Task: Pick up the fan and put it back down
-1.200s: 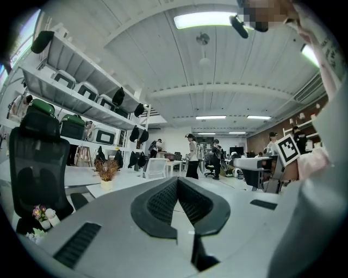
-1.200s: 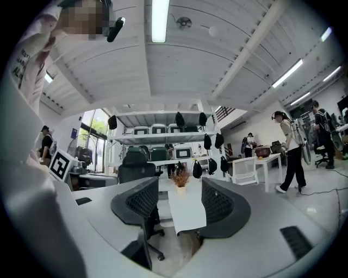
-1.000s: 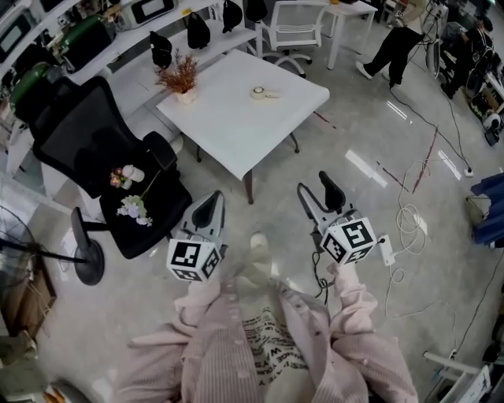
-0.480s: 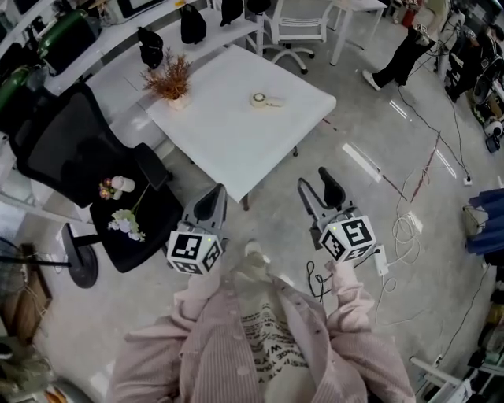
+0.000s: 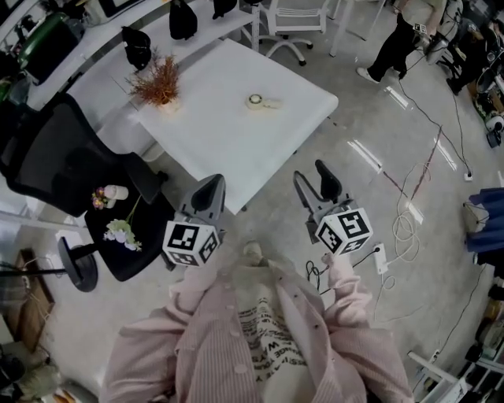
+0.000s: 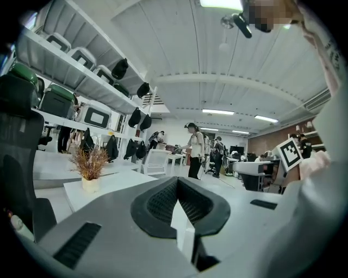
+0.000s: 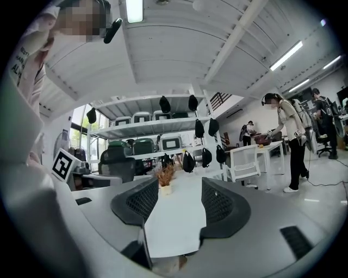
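Lying flat near the far edge of the white surface [image 5: 236, 142], the small pale fan [image 5: 262, 101] has a round head with a short handle to its right and touches nothing else. A pot of dried reddish plant [image 5: 157, 83] stands near the surface's left corner, well apart from the fan.

Both tongs are held over the floor on the near side of the surface, well short of the fan. The left tongs [image 5: 209, 191] are pressed together at the tips, with nothing between the pads [image 6: 157, 201]. The right tongs [image 5: 313, 177] are spread and empty. In the right gripper view the surface and the plant pot show through the gap between the two black pads [image 7: 223, 203]. Each tool carries a marker cube [image 5: 191, 244], and pink striped sleeves [image 5: 346, 295] lead back from them.

Left of the surface stands a black office chair [image 5: 55, 157] with a spray of artificial flowers [image 5: 120, 231] on its seat. Behind the surface runs a long white shelf [image 5: 94, 67] with black bags [image 5: 136, 47] on it, and a white chair [image 5: 295, 14] stands beyond. The floor [image 5: 370, 118] is polished grey. Pale cables [image 5: 405, 224] and a power strip [image 5: 380, 258] lie on it to the right. A person in dark trousers [image 5: 398, 39] stands at the upper right.
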